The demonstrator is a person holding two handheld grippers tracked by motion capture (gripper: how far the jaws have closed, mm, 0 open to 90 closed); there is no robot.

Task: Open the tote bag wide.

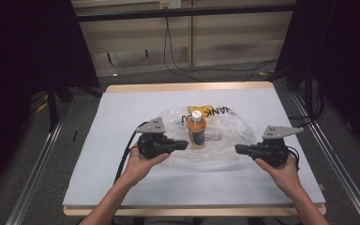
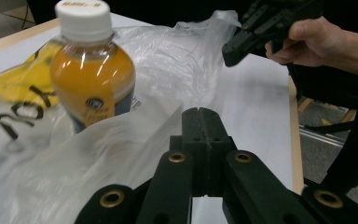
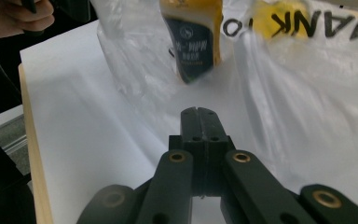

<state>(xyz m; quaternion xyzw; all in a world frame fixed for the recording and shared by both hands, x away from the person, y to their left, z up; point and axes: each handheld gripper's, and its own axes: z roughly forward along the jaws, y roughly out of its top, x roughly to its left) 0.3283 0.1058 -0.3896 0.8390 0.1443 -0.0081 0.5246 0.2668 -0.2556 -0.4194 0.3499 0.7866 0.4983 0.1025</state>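
Between my two grippers stands the bottle (image 1: 197, 129), upright on the middle of the plastic bag (image 1: 232, 133), which lies spread flat over the white table cover (image 1: 122, 112). Bottle: orange drink, looks full, white cap (image 2: 84, 17) on. I judge it fairly heavy for its size, stiff-walled, smooth and likely slippery on the label band; top-heavy enough to tip if the film under it gets tugged. Best hold would be around the body below the shoulder, not at the cap.

Bag: thin clear film with yellow print and black letters. Very light, limp, slick, crinkles and slides on the cover. Best taken by pinching a loose edge or a raised fold; a flat patch gives the jaws nothing to bite.

Left gripper (image 1: 183, 145): jaws pressed together, nothing between them. Tip just short of the bottle's base, low over the film; a raised fold sits ahead of the jaws in the left gripper view. Whether the tip touches the plastic I cannot tell.

Right gripper (image 1: 238, 148): jaws also pressed together, empty. Tip at the bag's near edge, bottle farther ahead of it, apart. Both must spread before any grab.
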